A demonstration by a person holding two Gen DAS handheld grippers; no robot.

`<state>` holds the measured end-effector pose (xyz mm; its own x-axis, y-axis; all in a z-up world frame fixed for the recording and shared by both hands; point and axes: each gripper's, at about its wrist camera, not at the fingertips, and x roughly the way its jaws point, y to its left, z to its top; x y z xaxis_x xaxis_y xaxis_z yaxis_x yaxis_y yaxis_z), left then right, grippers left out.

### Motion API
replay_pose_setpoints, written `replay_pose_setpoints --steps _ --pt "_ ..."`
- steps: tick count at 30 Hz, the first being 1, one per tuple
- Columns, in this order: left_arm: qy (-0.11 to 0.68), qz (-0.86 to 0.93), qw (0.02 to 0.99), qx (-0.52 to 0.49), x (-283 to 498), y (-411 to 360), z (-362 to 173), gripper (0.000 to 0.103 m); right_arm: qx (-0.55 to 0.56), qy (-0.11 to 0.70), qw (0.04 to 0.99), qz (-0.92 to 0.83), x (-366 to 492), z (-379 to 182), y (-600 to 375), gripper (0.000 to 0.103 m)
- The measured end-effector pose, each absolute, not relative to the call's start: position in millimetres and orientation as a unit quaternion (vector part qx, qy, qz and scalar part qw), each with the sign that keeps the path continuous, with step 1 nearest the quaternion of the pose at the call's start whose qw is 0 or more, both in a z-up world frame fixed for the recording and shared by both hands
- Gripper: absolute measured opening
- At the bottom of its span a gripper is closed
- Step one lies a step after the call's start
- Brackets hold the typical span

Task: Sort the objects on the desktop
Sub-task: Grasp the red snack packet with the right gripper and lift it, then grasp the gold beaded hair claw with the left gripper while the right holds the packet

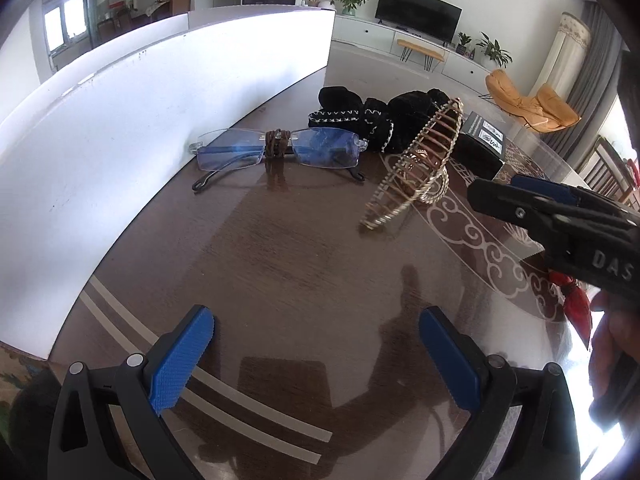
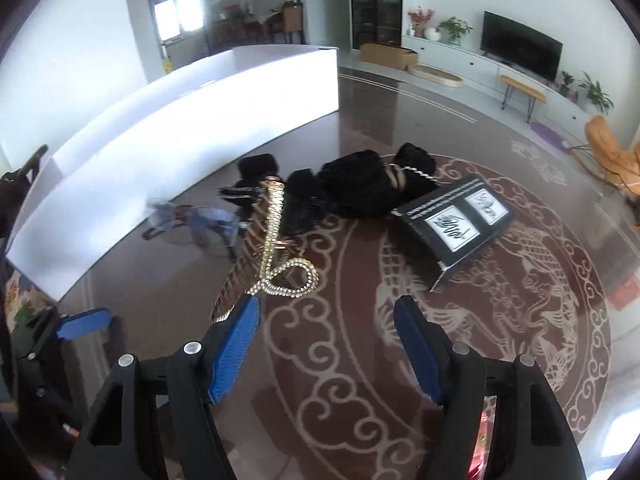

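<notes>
Where the dark glossy table (image 1: 304, 280) meets its far left edge, a long white board (image 1: 120, 128) stands upright, curving across both views and walling off that side. Against its foot lie rimless glasses (image 1: 276, 152), arms folded under, with a small brown band (image 1: 276, 145) around the bridge. To their right sits a heap of black fuzzy hair ties (image 1: 360, 116) trimmed with pale stitching, and beyond those a black box (image 2: 456, 220) with two white picture labels, tilted on the patterned part of the table. A gold hair clip (image 1: 412, 168) with a comb of teeth and a looped end sits nearer, in front of the ties and partly covering them; whether it touches the table is hard to tell, as the right wrist view is blurred there. The right gripper (image 2: 326, 316) has its jaws apart, nothing between them, with the clip just beyond its left pad (image 2: 236, 352). The left gripper (image 1: 316, 344) is also spread wide over bare table, well short of the glasses.
</notes>
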<state>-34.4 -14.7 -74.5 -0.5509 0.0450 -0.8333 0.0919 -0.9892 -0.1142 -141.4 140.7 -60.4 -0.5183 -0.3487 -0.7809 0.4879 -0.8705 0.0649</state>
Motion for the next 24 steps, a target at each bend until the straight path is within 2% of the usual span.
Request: replay_pose_setpoints --steps 2,4,7,10,12,15,18,21,22,23,24 --pt "0.063 -0.877 0.017 0.476 -35 -12 -75 0.103 0.412 0.089 0.238 -0.875 -120 -52 147 0.073" --pt "0.056 -0.876 0.017 0.478 -37 -9 -76 0.103 0.407 0.099 0.210 -0.883 -105 -50 163 0.079" --pt "0.074 -0.875 0.000 0.479 -37 -16 -73 0.103 0.412 0.115 0.171 -0.888 -91 -57 189 0.080" --pt "0.094 -0.894 -0.015 0.438 -44 -27 -56 0.103 0.423 0.101 0.155 -0.887 -76 -64 212 0.080" --pt "0.053 -0.914 -0.050 0.400 -56 -23 -39 0.103 0.417 0.074 0.150 -0.894 -63 -65 228 0.080" --pt "-0.049 -0.919 -0.113 0.375 -84 0 -28 0.103 0.401 0.030 0.147 -0.904 -44 -60 244 0.080" --pt "-0.126 -0.912 -0.144 0.362 -102 23 -33 0.103 0.387 -0.002 0.152 -0.910 -29 -55 251 0.080" --pt "-0.168 -0.895 -0.177 0.374 -111 44 -46 0.103 0.375 -0.015 0.153 -0.914 -16 -50 255 0.080" --pt "-0.172 -0.887 -0.195 0.382 -112 48 -50 0.096 0.372 -0.018 0.153 -0.915 -13 -49 257 0.083" --pt "-0.170 -0.879 -0.213 0.391 -112 51 -52 0.076 0.370 -0.020 0.152 -0.916 -10 -49 259 0.083" --pt "-0.174 -0.875 -0.209 0.400 -112 53 -54 0.069 0.369 -0.020 0.149 -0.917 -6 -49 261 0.084"
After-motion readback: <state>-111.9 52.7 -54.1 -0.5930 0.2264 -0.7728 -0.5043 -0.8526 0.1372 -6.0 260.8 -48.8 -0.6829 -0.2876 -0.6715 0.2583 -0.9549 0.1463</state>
